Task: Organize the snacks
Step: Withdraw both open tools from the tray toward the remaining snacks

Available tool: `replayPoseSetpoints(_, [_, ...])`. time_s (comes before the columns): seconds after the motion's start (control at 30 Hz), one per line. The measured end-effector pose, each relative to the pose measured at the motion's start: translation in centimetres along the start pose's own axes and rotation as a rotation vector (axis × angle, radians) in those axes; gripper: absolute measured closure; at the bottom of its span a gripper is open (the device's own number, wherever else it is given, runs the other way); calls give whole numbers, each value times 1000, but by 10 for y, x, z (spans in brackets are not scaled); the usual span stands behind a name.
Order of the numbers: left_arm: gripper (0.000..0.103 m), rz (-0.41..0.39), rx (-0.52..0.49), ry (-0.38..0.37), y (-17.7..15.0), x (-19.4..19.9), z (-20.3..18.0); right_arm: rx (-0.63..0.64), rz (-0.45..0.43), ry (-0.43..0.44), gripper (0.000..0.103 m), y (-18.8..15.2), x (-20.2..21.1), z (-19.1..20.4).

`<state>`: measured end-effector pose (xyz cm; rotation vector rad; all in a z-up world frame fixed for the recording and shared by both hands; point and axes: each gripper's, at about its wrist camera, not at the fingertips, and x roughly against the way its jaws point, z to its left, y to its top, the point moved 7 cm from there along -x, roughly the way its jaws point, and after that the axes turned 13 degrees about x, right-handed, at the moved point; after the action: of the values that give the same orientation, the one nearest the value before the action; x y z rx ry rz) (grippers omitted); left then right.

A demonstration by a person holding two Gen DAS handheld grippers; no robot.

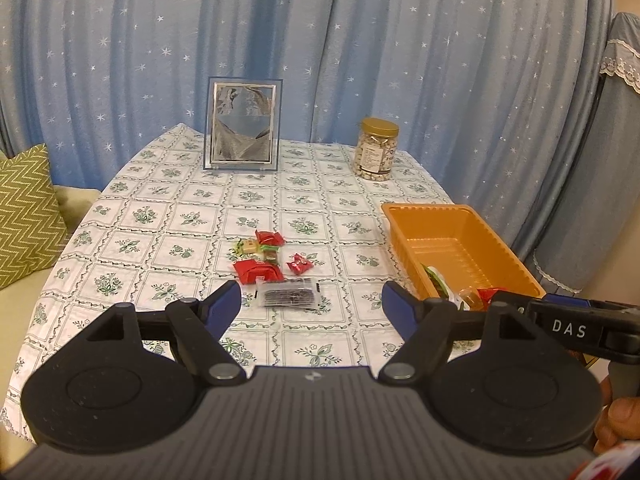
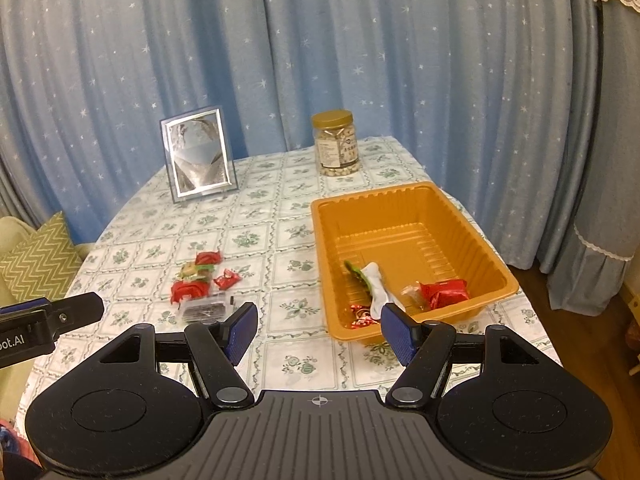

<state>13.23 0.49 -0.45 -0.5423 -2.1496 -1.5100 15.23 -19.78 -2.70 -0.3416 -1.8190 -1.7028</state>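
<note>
With some snacks already in the orange tray [image 2: 408, 216], both the left gripper [image 1: 312, 310] and right gripper [image 2: 319, 330] hover spread and empty; the loose snack pile [image 1: 272, 256] left of the tray, probably led by the dark packet [image 1: 289, 293], needs pinching next.

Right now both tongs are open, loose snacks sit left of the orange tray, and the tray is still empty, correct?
Not empty. The right wrist view shows the orange tray already holding several snacks, including a red wrapped one. The rest holds: left tongs and right tongs open, loose snacks left of the tray.
</note>
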Motion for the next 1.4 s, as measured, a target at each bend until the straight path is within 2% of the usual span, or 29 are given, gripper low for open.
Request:
replayPoseSetpoints(0.87, [28, 15, 32, 89, -2, -16, 58, 53, 3, 102, 35, -1, -34, 42])
replayPoseSetpoints(1.1, [28, 33, 15, 112, -1, -32, 75, 110, 21, 167, 35, 4, -62, 61])
replayPoseSetpoints(1.4, [28, 65, -52, 115, 5, -75, 95, 257, 73, 262, 35, 1, -120, 84])
